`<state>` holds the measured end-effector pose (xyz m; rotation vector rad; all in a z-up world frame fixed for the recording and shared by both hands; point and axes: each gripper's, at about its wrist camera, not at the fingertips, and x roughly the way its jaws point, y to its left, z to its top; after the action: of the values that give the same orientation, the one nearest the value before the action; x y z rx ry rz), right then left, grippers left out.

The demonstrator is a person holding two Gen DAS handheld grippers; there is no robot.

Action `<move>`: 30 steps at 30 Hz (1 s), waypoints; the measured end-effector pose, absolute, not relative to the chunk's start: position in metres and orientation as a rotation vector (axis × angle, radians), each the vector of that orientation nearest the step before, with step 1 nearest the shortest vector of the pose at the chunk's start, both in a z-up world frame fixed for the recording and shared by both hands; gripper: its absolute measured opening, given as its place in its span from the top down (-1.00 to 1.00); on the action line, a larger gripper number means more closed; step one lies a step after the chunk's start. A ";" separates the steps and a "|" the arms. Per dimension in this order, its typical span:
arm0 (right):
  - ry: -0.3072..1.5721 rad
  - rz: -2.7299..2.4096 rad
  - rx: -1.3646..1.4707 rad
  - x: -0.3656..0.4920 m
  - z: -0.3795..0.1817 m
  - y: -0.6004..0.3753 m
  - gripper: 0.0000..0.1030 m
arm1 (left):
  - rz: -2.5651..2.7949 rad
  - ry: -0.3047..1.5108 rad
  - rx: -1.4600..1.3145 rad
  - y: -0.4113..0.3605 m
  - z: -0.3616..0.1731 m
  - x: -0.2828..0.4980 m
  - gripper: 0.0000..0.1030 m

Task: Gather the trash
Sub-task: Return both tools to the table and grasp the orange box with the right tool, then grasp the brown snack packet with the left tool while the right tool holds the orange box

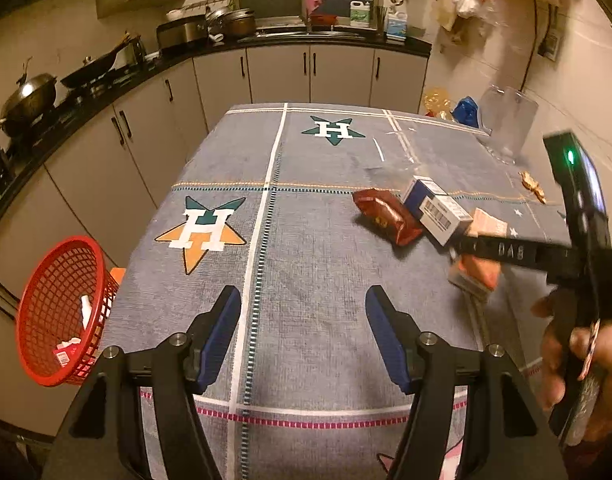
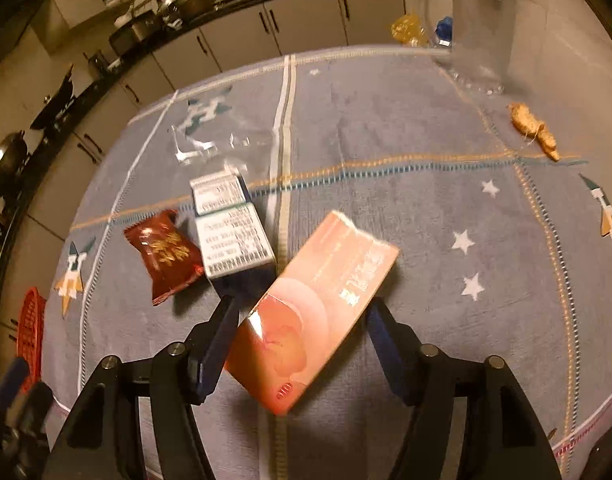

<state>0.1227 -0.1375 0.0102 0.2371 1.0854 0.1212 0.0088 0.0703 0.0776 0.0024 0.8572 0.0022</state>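
An orange-pink carton (image 2: 318,304) lies slantwise on the grey tablecloth, between the fingers of my right gripper (image 2: 301,312). The jaws stand wide and the pads do not press on it. Left of it lie a blue-and-white box (image 2: 231,232) and a dark red snack packet (image 2: 165,254), with a clear plastic wrapper (image 2: 213,144) beyond them. My left gripper (image 1: 303,300) hovers open over bare cloth with nothing between its fingers. A red mesh basket (image 1: 61,312) holding a few scraps sits off the table's left edge.
A clear glass jug (image 1: 506,124) stands at the far right corner, with a piece of ginger (image 2: 536,130) near it. Yellow and blue bags (image 1: 454,106) lie behind the table. A hand (image 1: 574,352) holds the right gripper. Kitchen cabinets and a counter run left and behind.
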 end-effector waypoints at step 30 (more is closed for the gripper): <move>0.891 0.259 0.528 0.079 0.026 -0.217 -0.05 | 0.054 1.008 -0.340 0.014 0.034 0.143 -0.01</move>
<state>0.0794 -0.2175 0.0260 0.5281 0.8915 0.2593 0.1432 0.0143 0.0345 -0.3399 1.0082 0.0545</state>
